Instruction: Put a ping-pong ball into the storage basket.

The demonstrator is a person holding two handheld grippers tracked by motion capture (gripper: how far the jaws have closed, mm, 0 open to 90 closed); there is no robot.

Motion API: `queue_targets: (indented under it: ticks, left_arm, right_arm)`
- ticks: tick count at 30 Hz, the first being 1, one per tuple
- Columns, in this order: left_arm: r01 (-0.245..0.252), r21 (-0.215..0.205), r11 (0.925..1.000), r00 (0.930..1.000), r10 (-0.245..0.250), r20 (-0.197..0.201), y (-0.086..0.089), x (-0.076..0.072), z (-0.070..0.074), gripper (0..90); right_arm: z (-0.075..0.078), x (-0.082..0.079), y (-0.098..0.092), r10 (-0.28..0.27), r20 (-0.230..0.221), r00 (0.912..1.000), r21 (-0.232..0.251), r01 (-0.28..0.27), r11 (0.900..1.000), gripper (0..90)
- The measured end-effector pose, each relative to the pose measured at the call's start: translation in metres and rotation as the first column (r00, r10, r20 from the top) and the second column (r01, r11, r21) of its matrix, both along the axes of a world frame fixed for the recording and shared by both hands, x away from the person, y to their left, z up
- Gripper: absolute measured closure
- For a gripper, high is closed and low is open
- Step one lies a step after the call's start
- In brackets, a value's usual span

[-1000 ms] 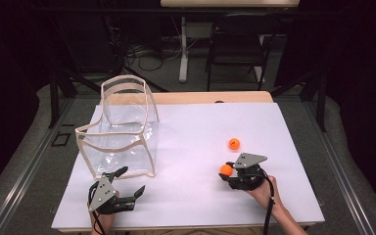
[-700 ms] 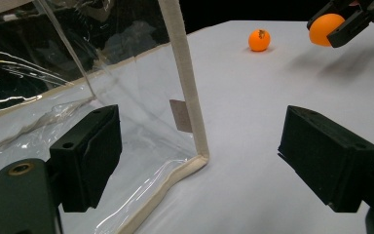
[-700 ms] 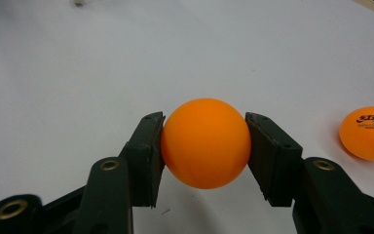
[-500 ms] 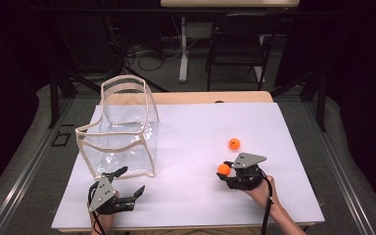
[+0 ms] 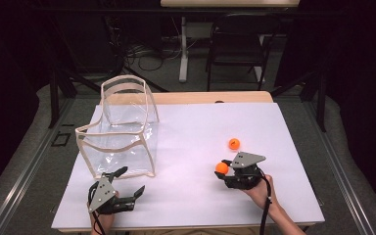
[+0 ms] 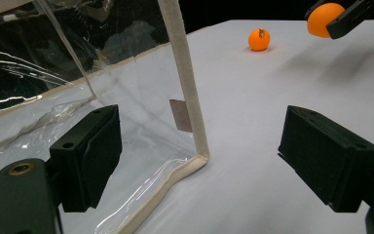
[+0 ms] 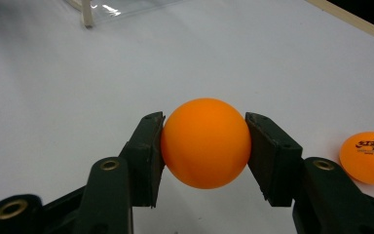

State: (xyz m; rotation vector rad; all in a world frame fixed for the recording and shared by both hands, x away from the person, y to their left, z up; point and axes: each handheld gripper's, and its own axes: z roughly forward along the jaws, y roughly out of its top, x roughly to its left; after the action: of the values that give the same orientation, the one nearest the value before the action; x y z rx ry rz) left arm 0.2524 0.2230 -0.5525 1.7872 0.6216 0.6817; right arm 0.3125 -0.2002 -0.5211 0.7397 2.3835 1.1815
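An orange ping-pong ball [image 7: 206, 143] sits squeezed between the pads of my right gripper [image 7: 205, 127], held a little above the white table. In the high view this right gripper [image 5: 223, 169] is at the front right, pointing left with the ball [image 5: 221, 167] at its tip. A second orange ball [image 5: 234, 143], with printed lettering, lies on the table just behind it. A clear plastic bag [image 5: 122, 132] with cream trim stands open at the left. My left gripper [image 5: 133, 178] rests near the front edge with its jaws wide apart, the bag's near corner [image 6: 195, 122] just ahead of them.
The white table [image 5: 186, 196] has bare surface between the bag and the balls. A chair [image 5: 237, 49] and a stand with cables are on the floor beyond the far edge. The person's hands come in at the front edge.
My right gripper has drifted slightly to the left with the ball still in it. The left gripper, the bag and the loose ball are where they were.
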Motion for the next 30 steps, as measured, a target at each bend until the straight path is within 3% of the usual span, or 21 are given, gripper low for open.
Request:
queue_targets:
  ticks: [30]
  left_arm:
    - [-0.004, -0.002, 1.0000, 1.0000, 0.004, 0.000, 0.001, 0.000, 0.000, 15.5]
  right_arm:
    - [0.013, 0.001, 0.005, 0.012, 0.021, 0.9997, 0.019, -0.012, 1.000, 50.6]
